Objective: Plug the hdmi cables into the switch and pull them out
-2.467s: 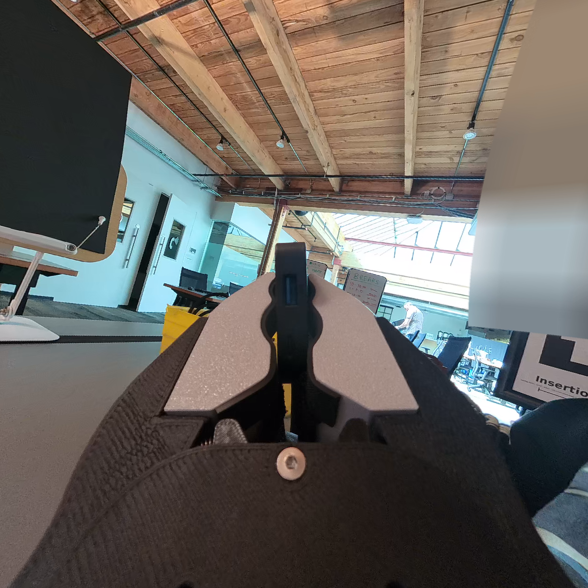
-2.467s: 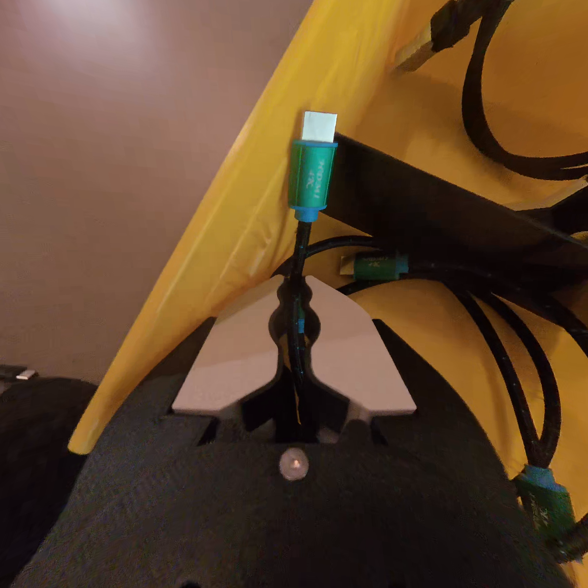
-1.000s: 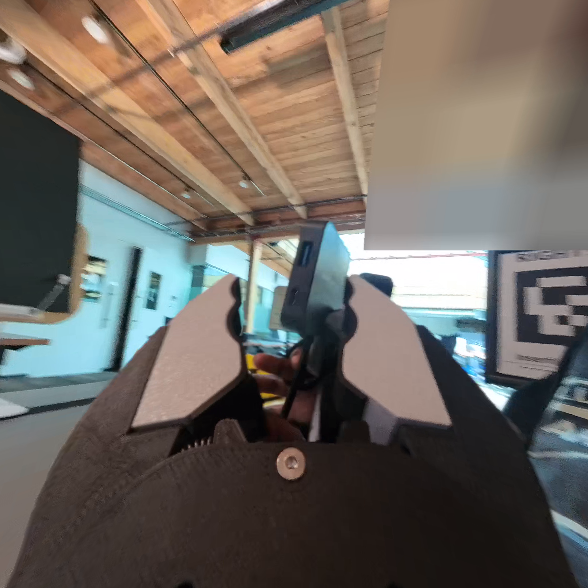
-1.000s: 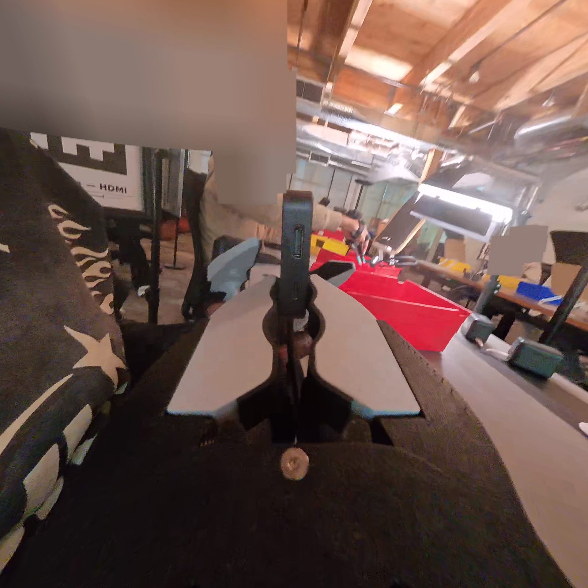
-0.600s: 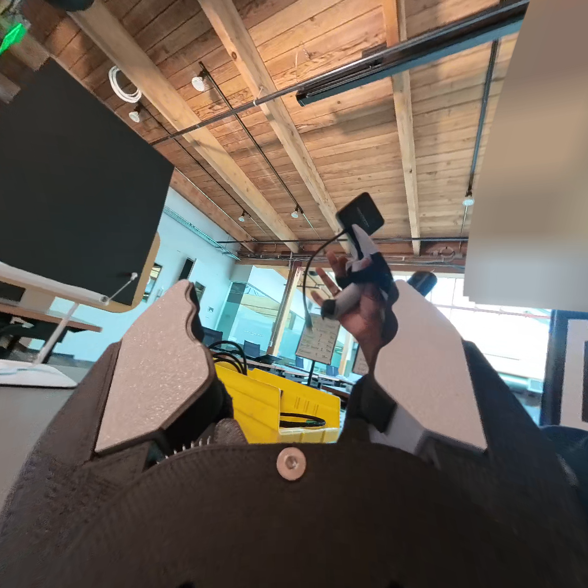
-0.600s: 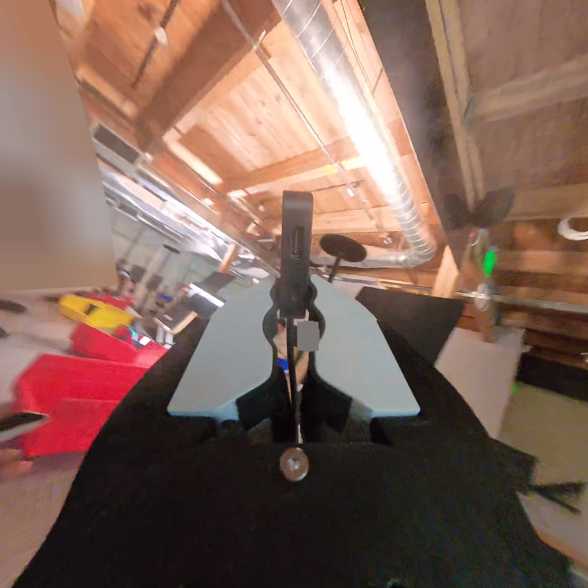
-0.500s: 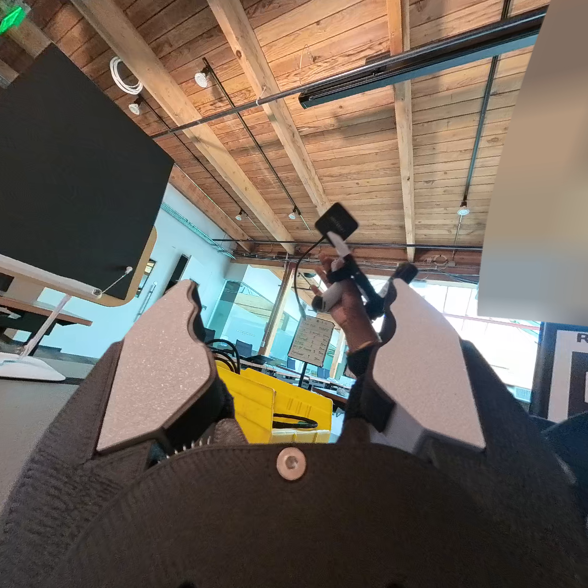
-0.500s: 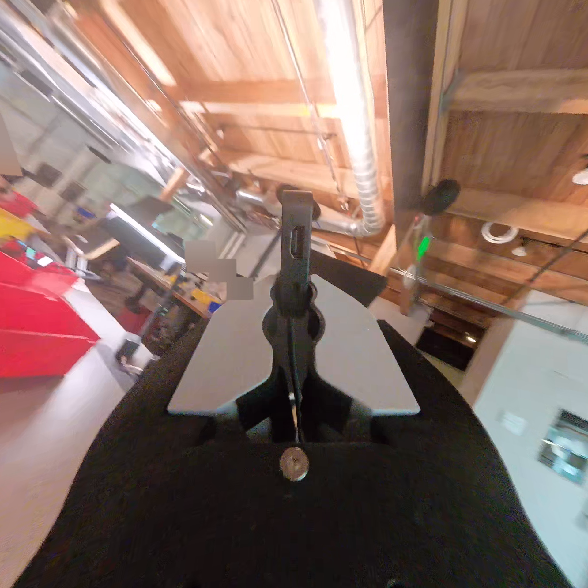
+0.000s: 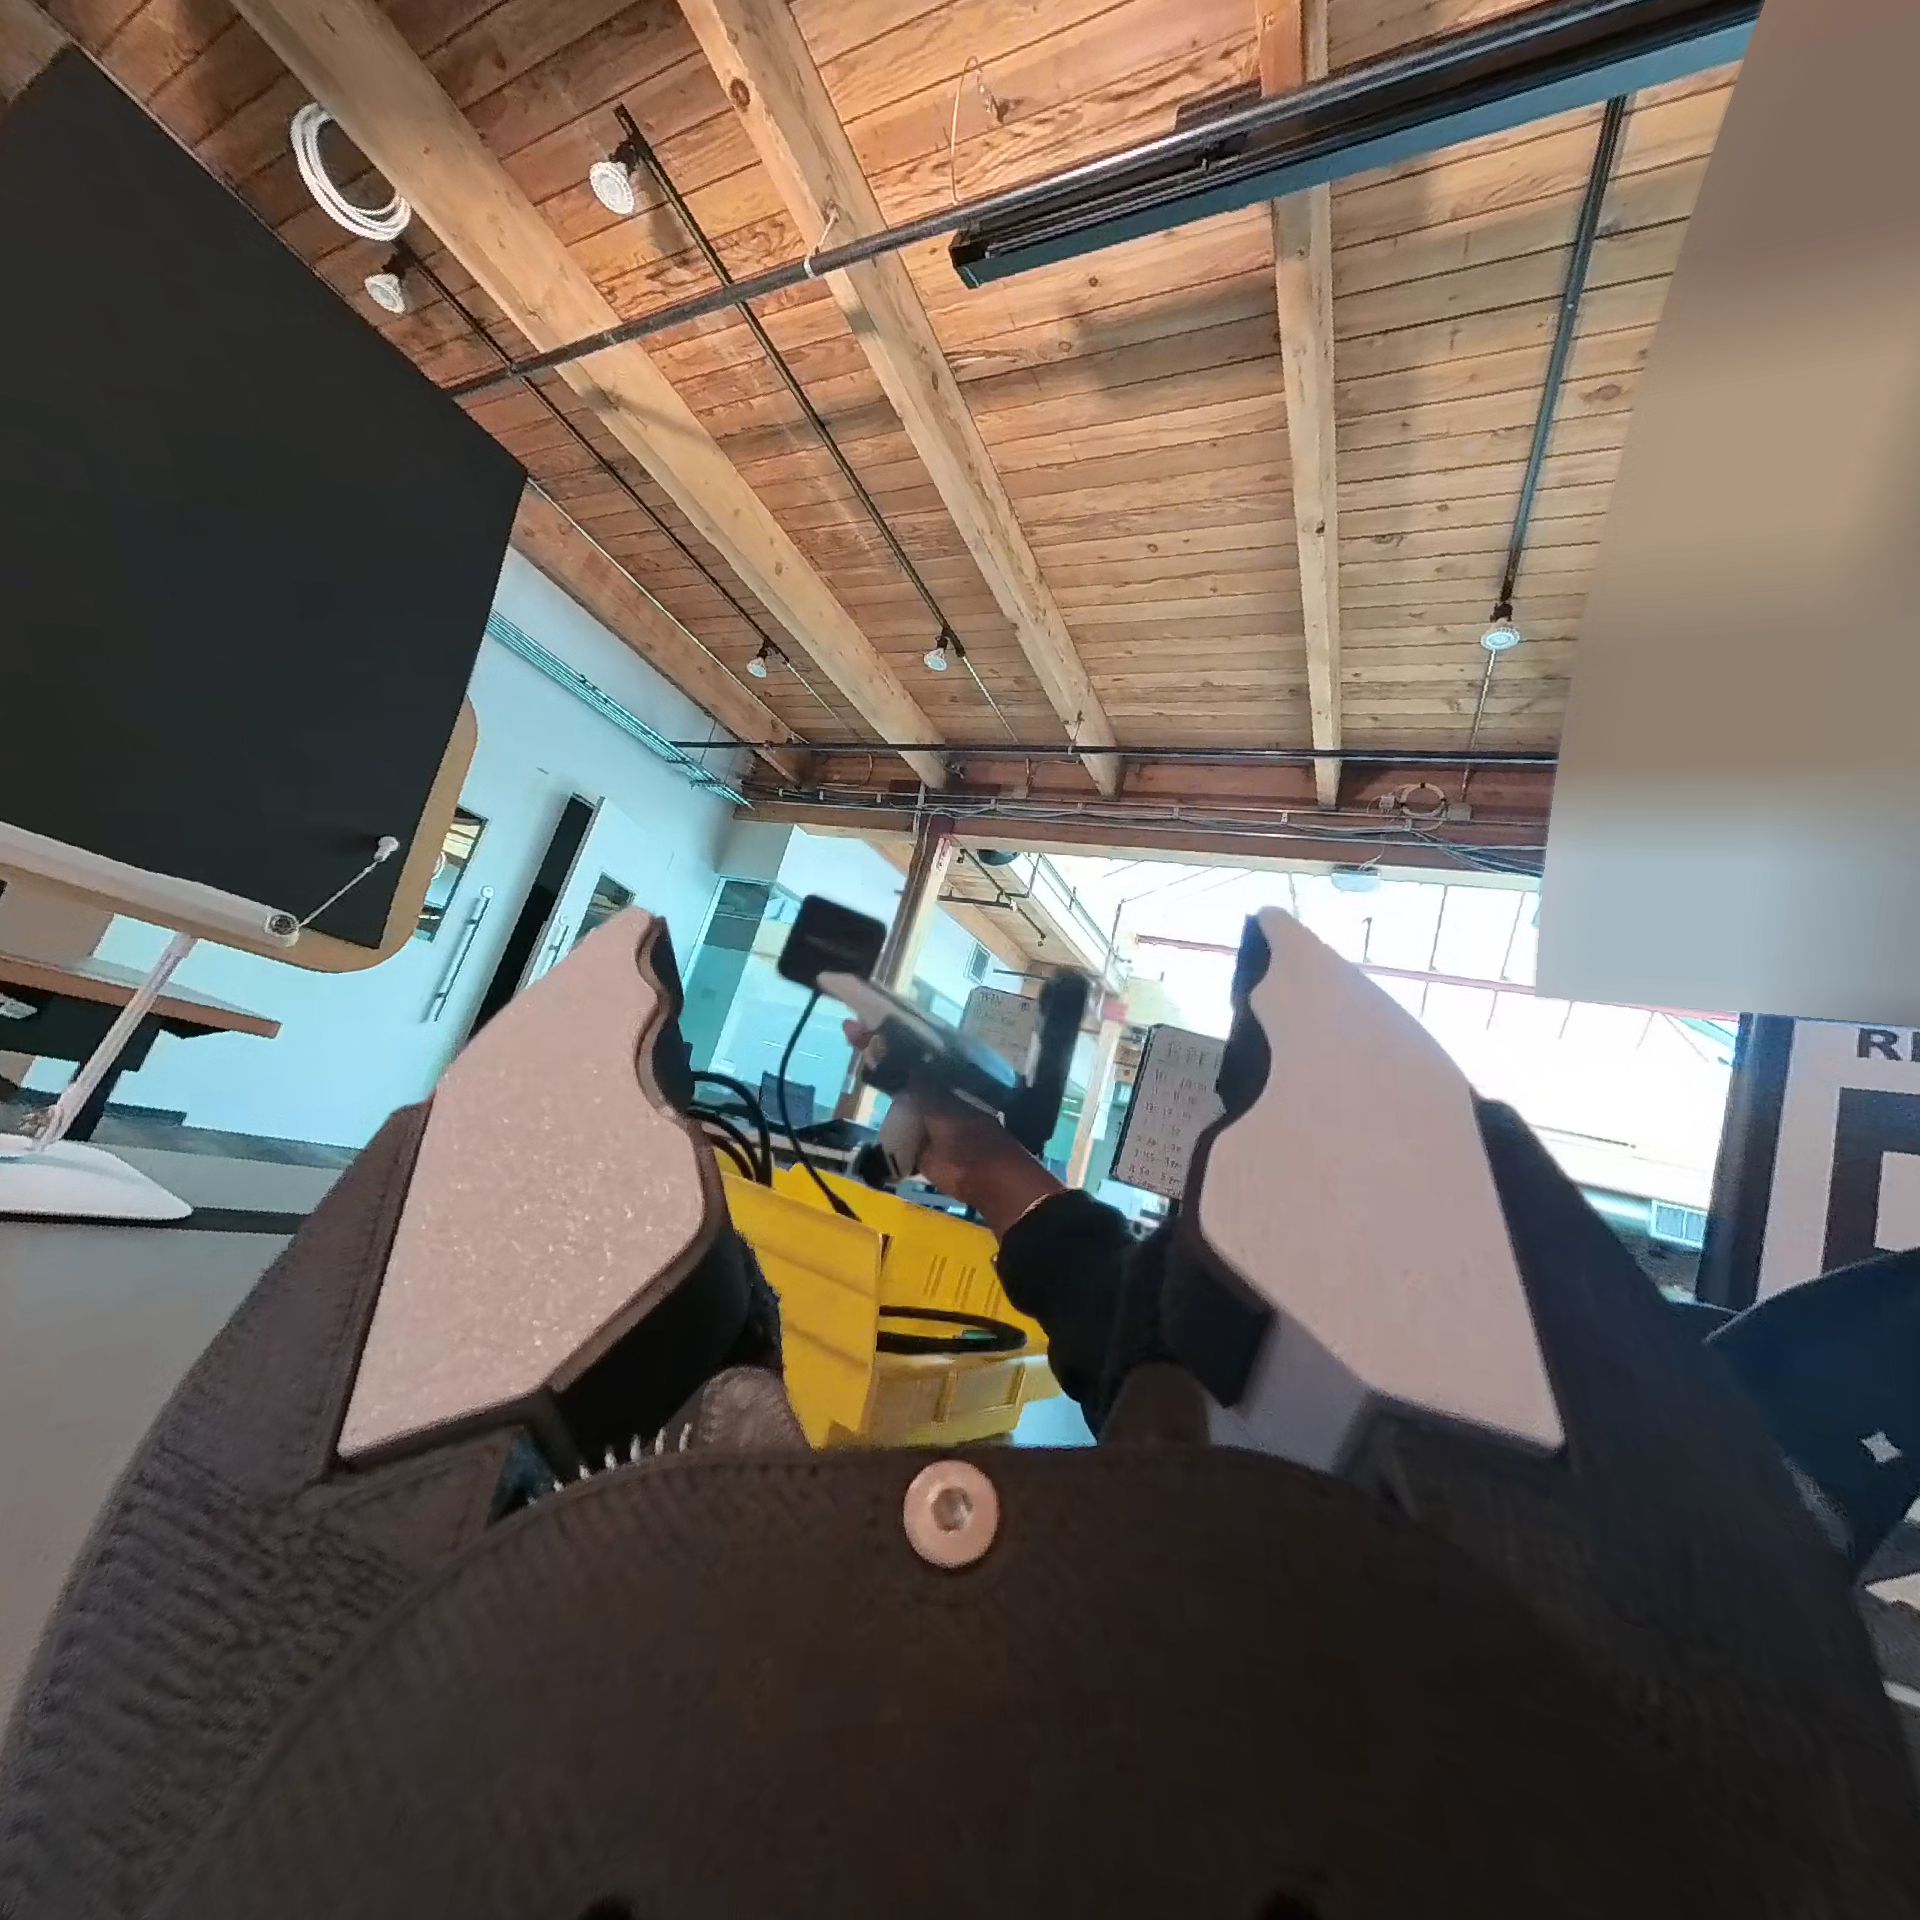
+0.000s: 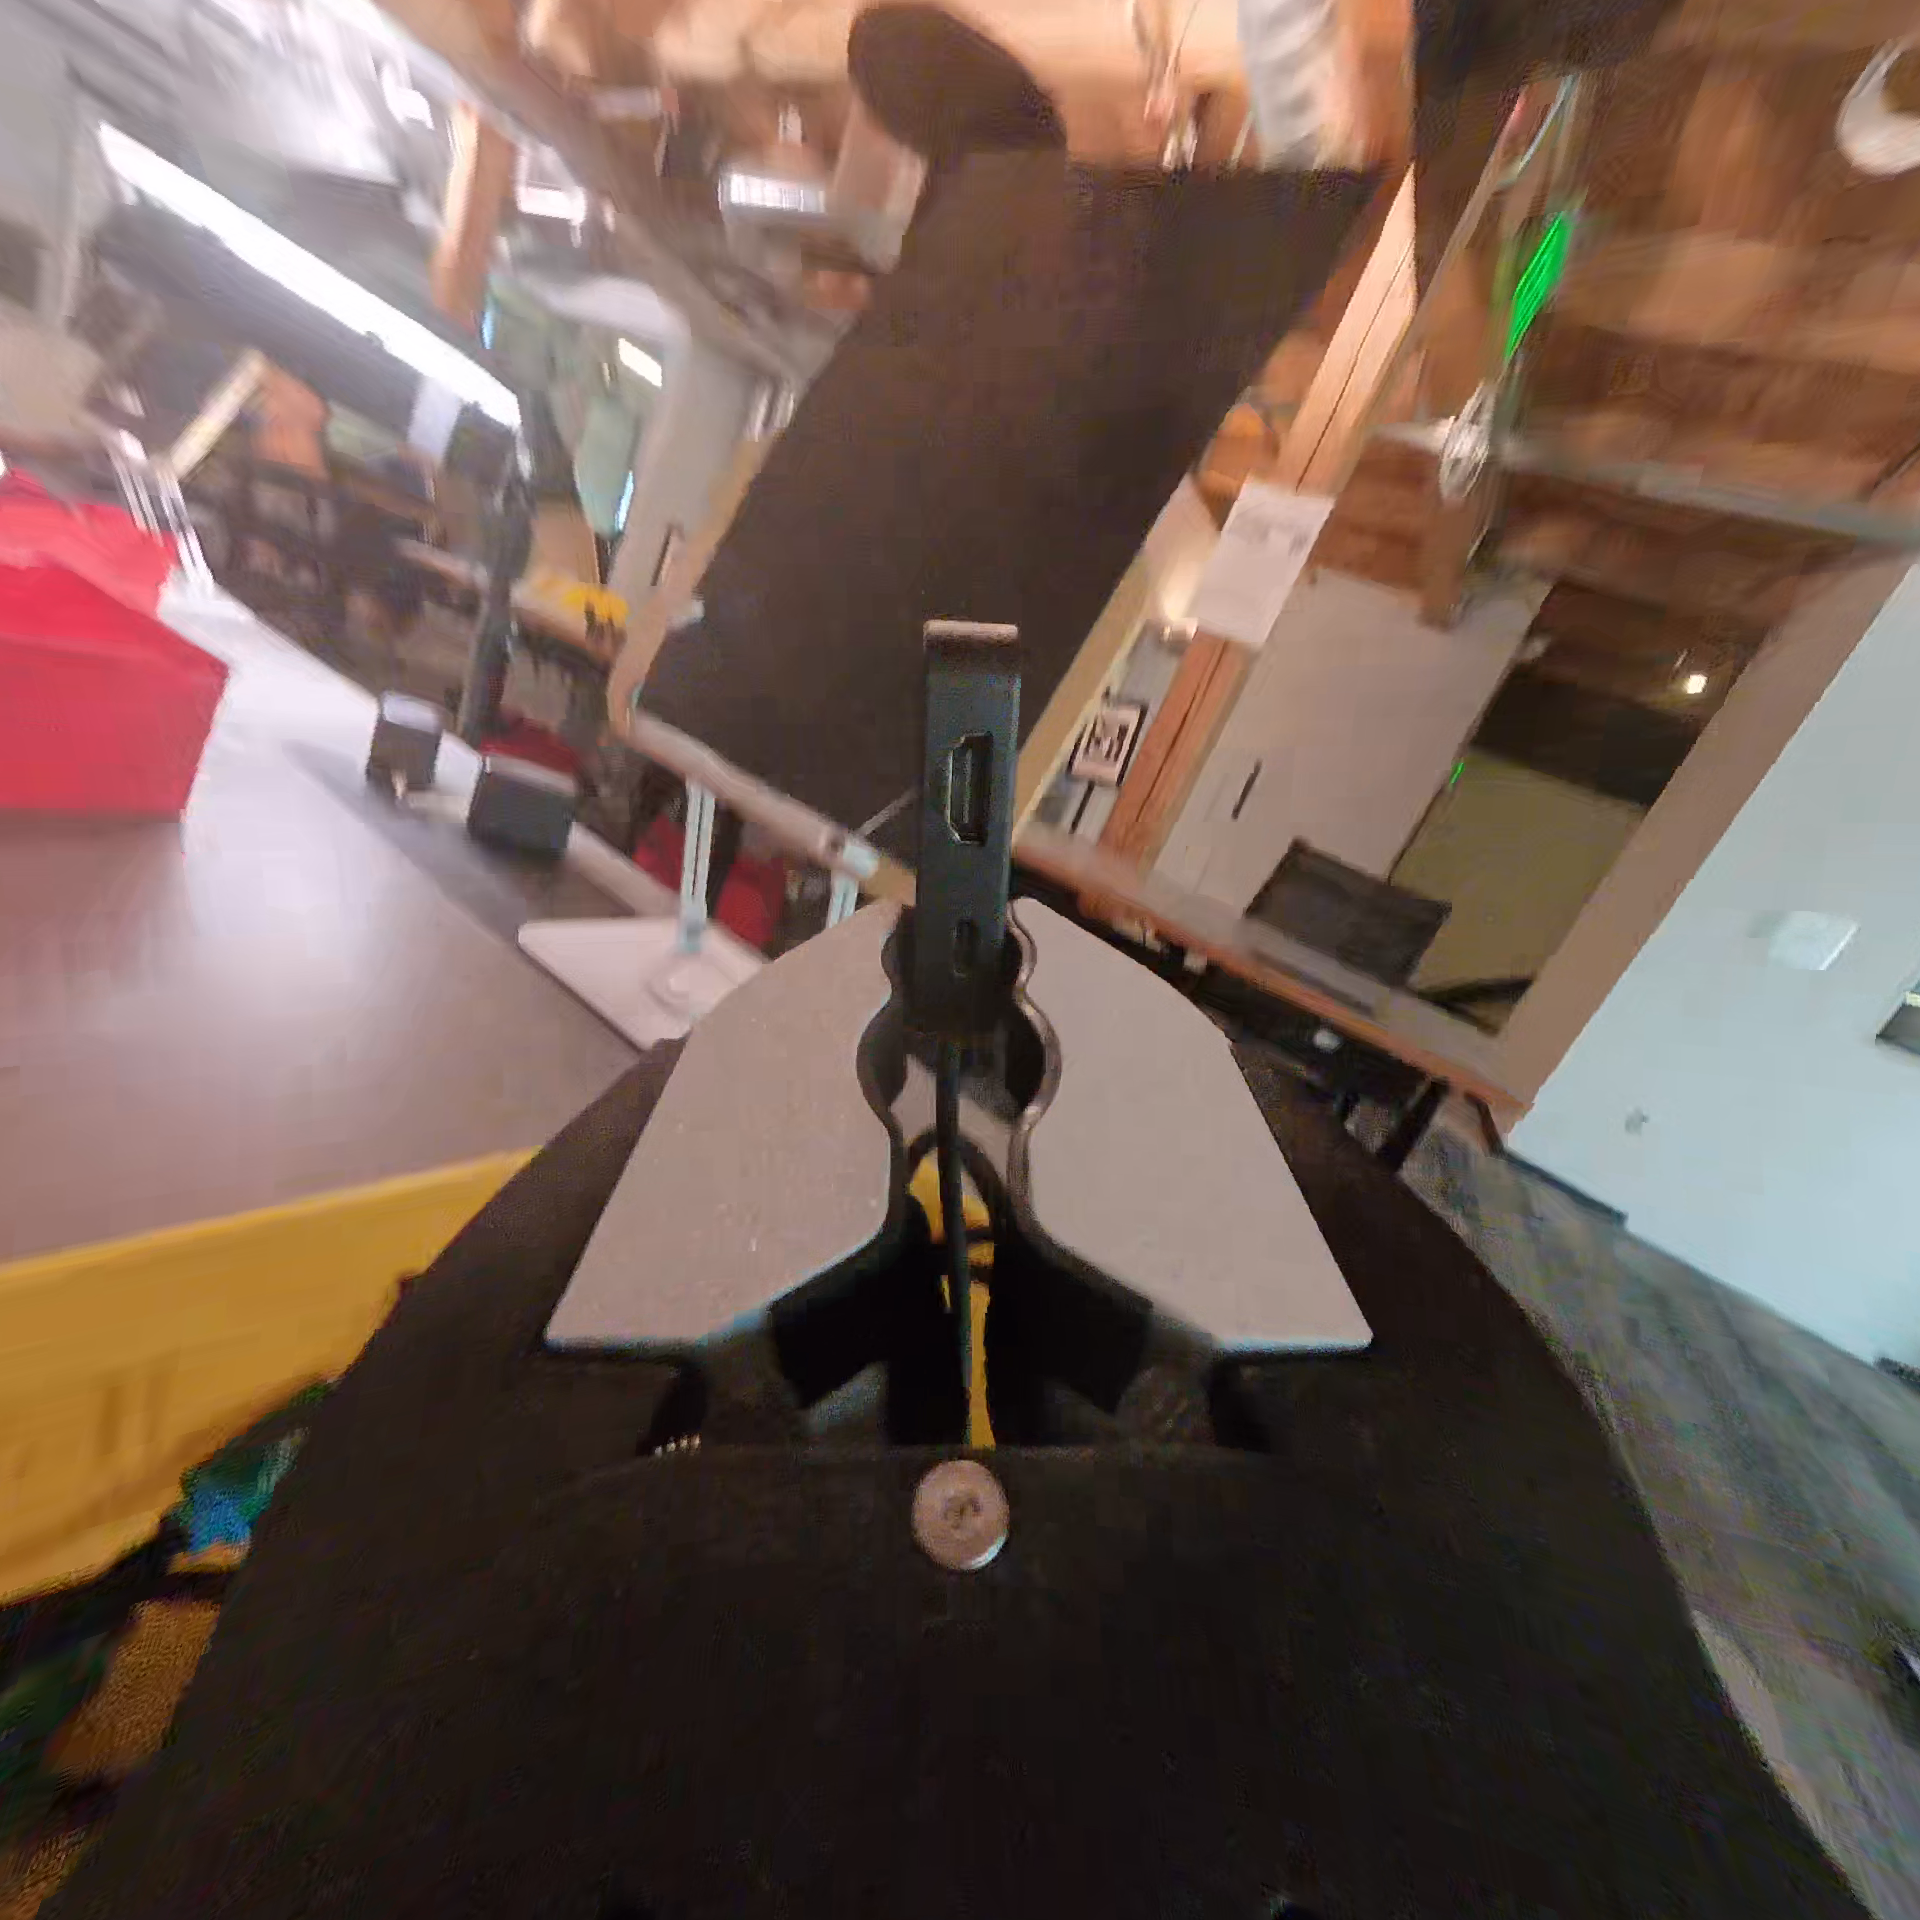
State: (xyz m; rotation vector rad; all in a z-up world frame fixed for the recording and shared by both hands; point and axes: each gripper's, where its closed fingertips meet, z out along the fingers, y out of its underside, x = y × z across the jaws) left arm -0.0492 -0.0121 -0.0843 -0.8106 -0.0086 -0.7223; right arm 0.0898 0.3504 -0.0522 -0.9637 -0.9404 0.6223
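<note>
Wooden ceiling overhead; above the yellow bin (image 9: 914,1309), my right gripper (image 10: 961,951) pinches the light, rigid switch (image 10: 966,821) by its lower end. Left gripper (image 9: 951,977) gapes empty.

matt black switch (image 10: 966,790), wooden ceiling (image 9: 1039,416)

Left tool (image 9: 951,977) spread wide and empty, low over the surface (image 9: 156,1330), with the bin (image 9: 914,1340) just beyond it holding coiled cables (image 9: 935,1340). Farther off, between the two fingers and above the bin, right tool (image 9: 935,1039) in a hand (image 9: 956,1143), with the switch (image 9: 831,940) at its tip and a thin lead hanging from it toward the bin. In the right wrist view, switch (image 10: 968,821) upright and clamped between the fingers of the right tool (image 10: 961,982), lead trailing back between them, bin (image 10: 208,1320) below left, surface (image 10: 260,987) stretching ahead on the left.
</note>
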